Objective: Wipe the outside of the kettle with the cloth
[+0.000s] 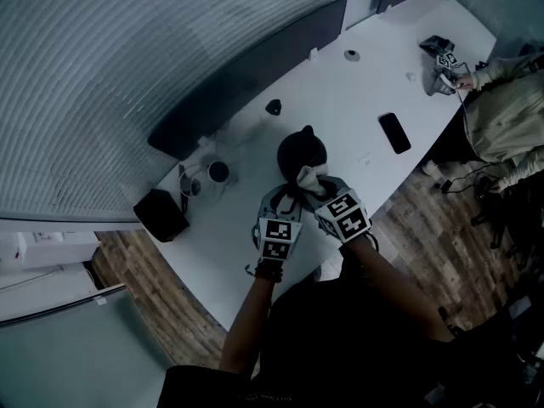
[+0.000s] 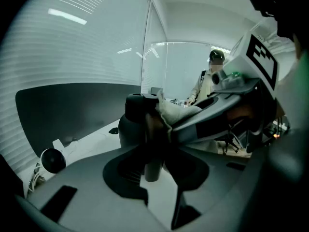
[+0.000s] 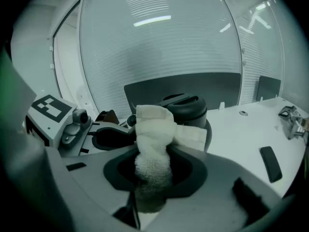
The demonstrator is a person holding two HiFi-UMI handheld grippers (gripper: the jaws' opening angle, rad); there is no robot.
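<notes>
**Person (lower centre of the head view):** a dark top [image 1: 340,347] and a dark wristband [image 1: 270,270] at the left wrist.

**Left gripper [image 1: 287,198] and right gripper [image 1: 311,179]:** pale grey moulded shells with dark recesses round the jaws.

**Cubes:** each gripper carries 1 white cube, the left cube [image 1: 278,238] and the right cube [image 1: 344,216], faced with black square markers.

**Camera:** a small grey camera [image 3: 73,122] sits beside the left cube.
</notes>
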